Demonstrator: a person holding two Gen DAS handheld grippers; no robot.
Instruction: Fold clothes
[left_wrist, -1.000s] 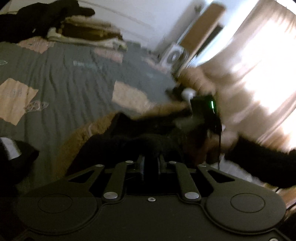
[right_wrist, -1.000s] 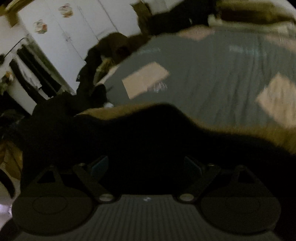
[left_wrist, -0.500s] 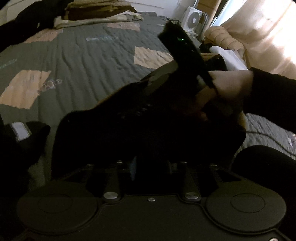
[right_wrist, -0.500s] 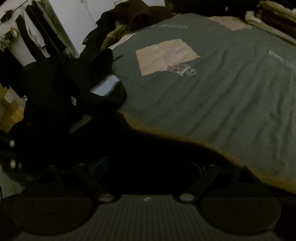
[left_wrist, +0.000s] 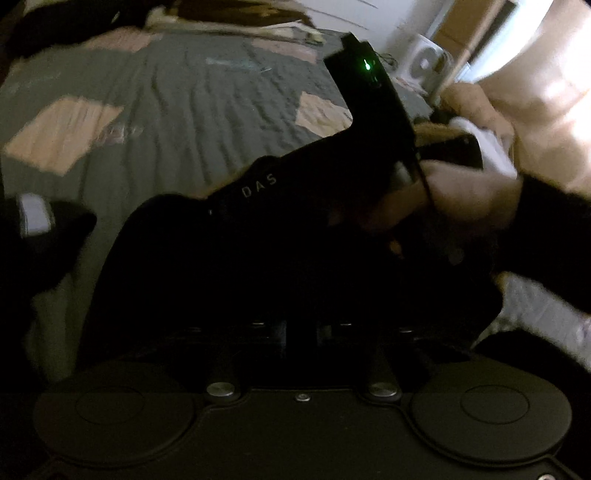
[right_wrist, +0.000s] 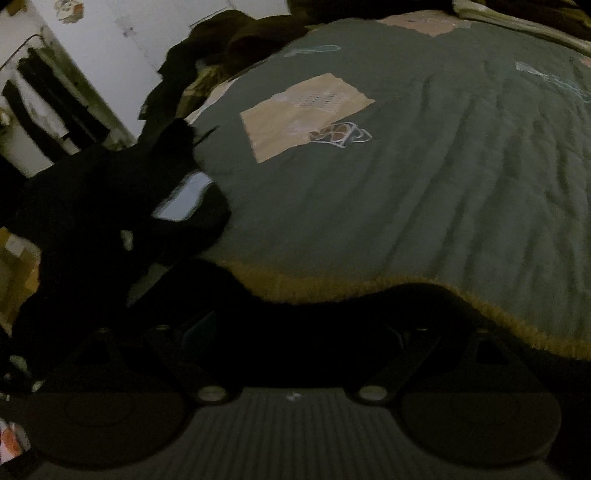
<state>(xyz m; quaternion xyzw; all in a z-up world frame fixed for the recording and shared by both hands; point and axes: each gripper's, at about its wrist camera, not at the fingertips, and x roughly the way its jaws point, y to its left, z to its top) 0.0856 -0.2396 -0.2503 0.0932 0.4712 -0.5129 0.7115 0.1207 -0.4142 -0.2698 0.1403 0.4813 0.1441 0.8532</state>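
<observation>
So in the left wrist view, the left gripper (left_wrist: 299, 332) has its fingers pulled in really close together, only a thin dark slot between them, and they're buried in a black garment (left_wrist: 229, 266). It looks pinched on the cloth, though it's so dark down there that I can't swear to the contact itself. The garment bunches up straight ahead, filling the middle of the view, with a pale label patch (left_wrist: 33, 216) off at 9 o'clock.

At about 1 o'clock sits the right gripper (left_wrist: 373, 122), a black body with a little green light and "DAS" lettering on the side. The person's right hand (left_wrist: 461, 195) is wrapped around its handle, dark sleeve (left_wrist: 554, 236) trailing off at 3 o'clock.

Right wrist view: the fingers there are spread much wider, set well apart at 7 and 5 o'clock. The same black garment (right_wrist: 295, 332) with a tan fuzzy edge (right_wrist: 332, 284) lies across the gap, but whether the fingers actually have hold of it, I can't tell, it's just black on black.

Everything's on a bed with a grey-green quilt (right_wrist: 443, 177) with tan patches (right_wrist: 299, 114). More dark clothes (right_wrist: 92, 206) are heaped at 9 to 10 o'clock in that view, and a folded stack (left_wrist: 236, 18) sits at the far end of the bed at 12 o'clock in the left one.
</observation>
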